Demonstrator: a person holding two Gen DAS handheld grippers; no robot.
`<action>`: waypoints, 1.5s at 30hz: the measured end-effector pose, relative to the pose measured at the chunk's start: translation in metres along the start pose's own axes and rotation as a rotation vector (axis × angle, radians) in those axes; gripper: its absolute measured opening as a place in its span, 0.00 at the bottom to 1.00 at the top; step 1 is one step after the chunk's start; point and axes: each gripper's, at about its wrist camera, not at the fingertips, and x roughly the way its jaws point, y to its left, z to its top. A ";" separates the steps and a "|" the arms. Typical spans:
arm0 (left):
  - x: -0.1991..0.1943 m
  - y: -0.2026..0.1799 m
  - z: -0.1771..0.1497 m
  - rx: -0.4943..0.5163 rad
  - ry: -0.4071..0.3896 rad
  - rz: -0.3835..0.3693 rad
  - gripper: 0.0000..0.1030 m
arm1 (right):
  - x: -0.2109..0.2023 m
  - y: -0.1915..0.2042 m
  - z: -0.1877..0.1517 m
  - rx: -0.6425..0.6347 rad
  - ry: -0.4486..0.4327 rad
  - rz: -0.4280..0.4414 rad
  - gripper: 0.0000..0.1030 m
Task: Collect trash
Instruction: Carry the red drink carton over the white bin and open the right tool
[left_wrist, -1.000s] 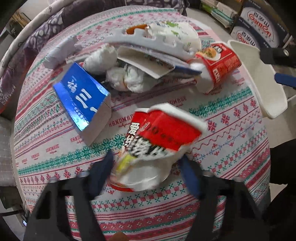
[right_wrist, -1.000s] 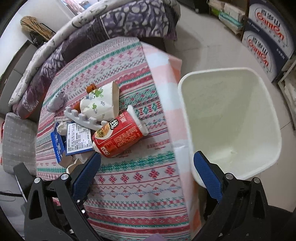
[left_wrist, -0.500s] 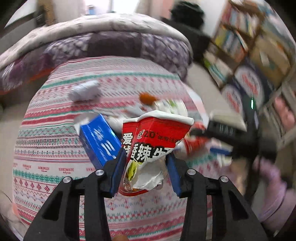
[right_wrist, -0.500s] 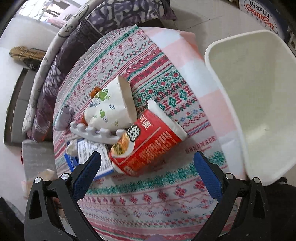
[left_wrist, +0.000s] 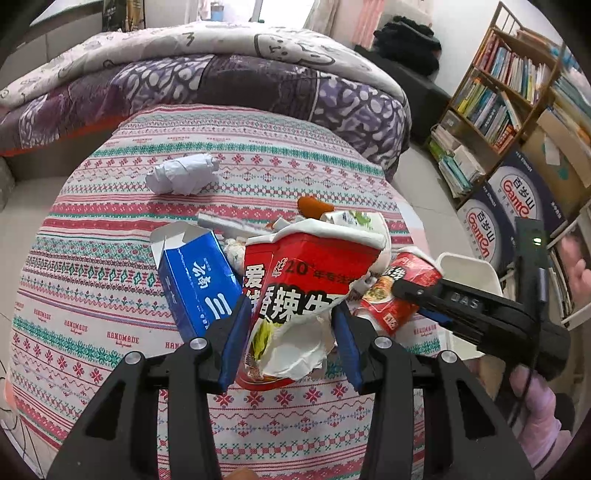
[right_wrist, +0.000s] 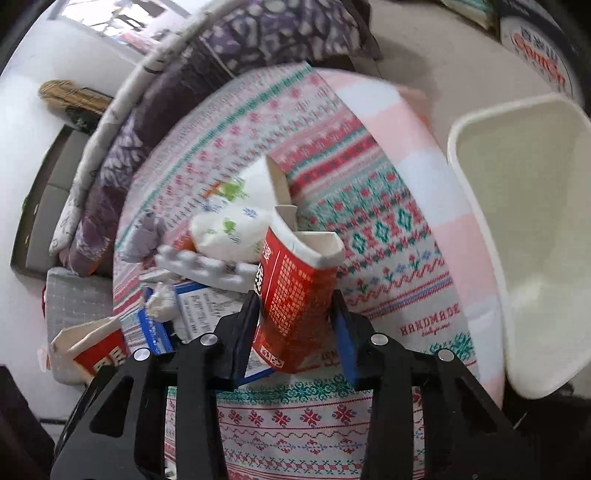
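Left wrist view: the left gripper (left_wrist: 290, 325) is clamped on a crushed red noodle cup (left_wrist: 299, 295), both blue pads pressing its sides, the cup held clear above the patterned tablecloth (left_wrist: 110, 295). Behind it lie a blue carton (left_wrist: 195, 280), a crumpled paper ball (left_wrist: 183, 173) farther back, and a second red cup (left_wrist: 395, 291) beside the white bin (left_wrist: 465, 266). The right gripper's black body reaches in from the right over that second cup. Right wrist view: the right gripper (right_wrist: 297, 321) has its jaws closing on the red cup (right_wrist: 295, 291), which stands between the pads with both touching its sides, its base near the tablecloth (right_wrist: 388, 258). A white paper bag (right_wrist: 236, 229) and a grey plastic tray (right_wrist: 207, 266) lie behind; the white bin (right_wrist: 524, 236) stands off the table edge to the right
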 end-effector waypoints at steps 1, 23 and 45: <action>-0.001 0.000 0.000 -0.002 -0.009 0.003 0.43 | -0.003 0.002 0.000 -0.019 -0.009 0.002 0.36; -0.007 -0.042 0.006 0.041 -0.200 0.136 0.44 | -0.075 0.010 0.002 -0.288 -0.362 -0.192 0.35; 0.041 -0.152 -0.008 0.216 -0.103 -0.043 0.44 | -0.127 -0.102 0.030 -0.011 -0.430 -0.416 0.63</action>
